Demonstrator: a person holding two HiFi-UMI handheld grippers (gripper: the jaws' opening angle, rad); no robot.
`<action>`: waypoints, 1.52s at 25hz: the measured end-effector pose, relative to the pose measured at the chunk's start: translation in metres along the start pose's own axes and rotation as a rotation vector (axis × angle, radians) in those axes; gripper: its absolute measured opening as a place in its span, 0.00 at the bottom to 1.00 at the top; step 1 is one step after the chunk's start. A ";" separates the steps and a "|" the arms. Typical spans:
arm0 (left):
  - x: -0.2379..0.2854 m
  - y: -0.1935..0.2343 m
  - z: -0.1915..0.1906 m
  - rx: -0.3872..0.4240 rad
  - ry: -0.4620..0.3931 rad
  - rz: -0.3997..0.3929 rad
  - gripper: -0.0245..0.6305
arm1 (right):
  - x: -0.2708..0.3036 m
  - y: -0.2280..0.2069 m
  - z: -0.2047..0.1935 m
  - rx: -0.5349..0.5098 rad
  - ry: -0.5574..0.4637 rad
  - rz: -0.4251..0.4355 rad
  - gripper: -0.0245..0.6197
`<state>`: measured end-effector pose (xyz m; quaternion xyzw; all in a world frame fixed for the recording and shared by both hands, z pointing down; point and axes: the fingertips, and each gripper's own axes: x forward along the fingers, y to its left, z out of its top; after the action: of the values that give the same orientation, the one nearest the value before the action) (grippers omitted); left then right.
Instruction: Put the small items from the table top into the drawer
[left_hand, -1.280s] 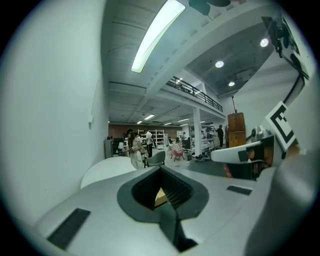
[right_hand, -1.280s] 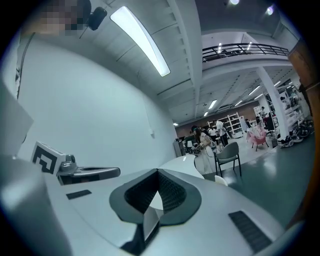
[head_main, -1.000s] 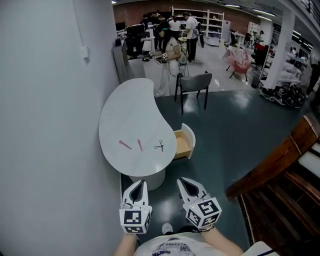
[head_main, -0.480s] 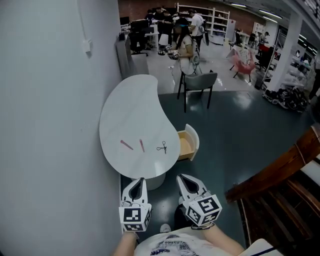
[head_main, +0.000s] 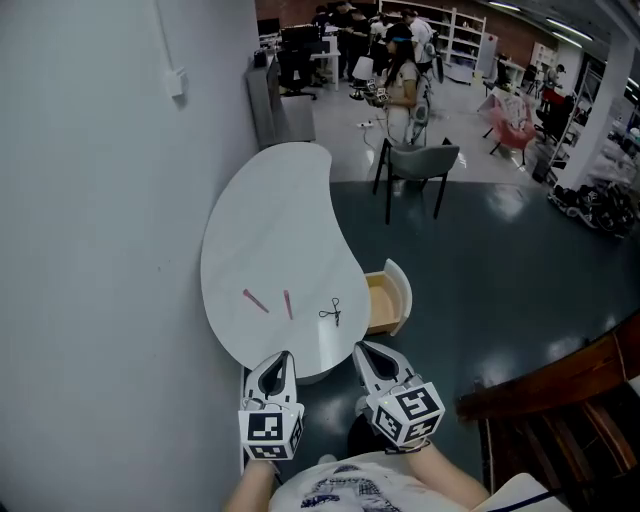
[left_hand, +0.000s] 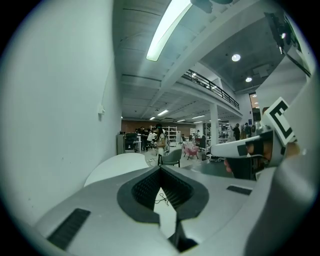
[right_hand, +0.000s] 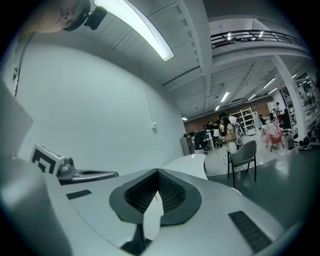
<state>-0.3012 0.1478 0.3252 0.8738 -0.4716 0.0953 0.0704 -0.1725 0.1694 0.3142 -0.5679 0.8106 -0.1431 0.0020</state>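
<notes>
The left gripper (head_main: 284, 355) and right gripper (head_main: 361, 348) hover empty, jaws closed, at the near edge of the table (head_main: 270, 215), where pink sticks (head_main: 254, 300) and scissors (head_main: 331, 312) lie beside the open drawer (head_main: 386, 300)

No legible text, number, brand or sign anywhere: only black-and-white square marker patterns, no letters, on the cube (head_main: 270, 435) of the left claw (head_main: 284, 356) and of the right claw (head_main: 361, 348).
</notes>
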 end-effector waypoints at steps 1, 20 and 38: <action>0.011 0.001 0.003 0.001 0.002 0.006 0.07 | 0.009 -0.009 0.004 0.000 0.002 0.005 0.07; 0.151 0.029 0.023 -0.038 0.058 0.247 0.07 | 0.144 -0.120 0.022 0.022 0.113 0.239 0.07; 0.157 0.085 -0.001 -0.095 0.133 0.415 0.07 | 0.217 -0.108 0.002 0.010 0.224 0.383 0.07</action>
<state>-0.2881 -0.0253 0.3652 0.7457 -0.6395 0.1427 0.1213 -0.1495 -0.0645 0.3725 -0.3842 0.8980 -0.2065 -0.0583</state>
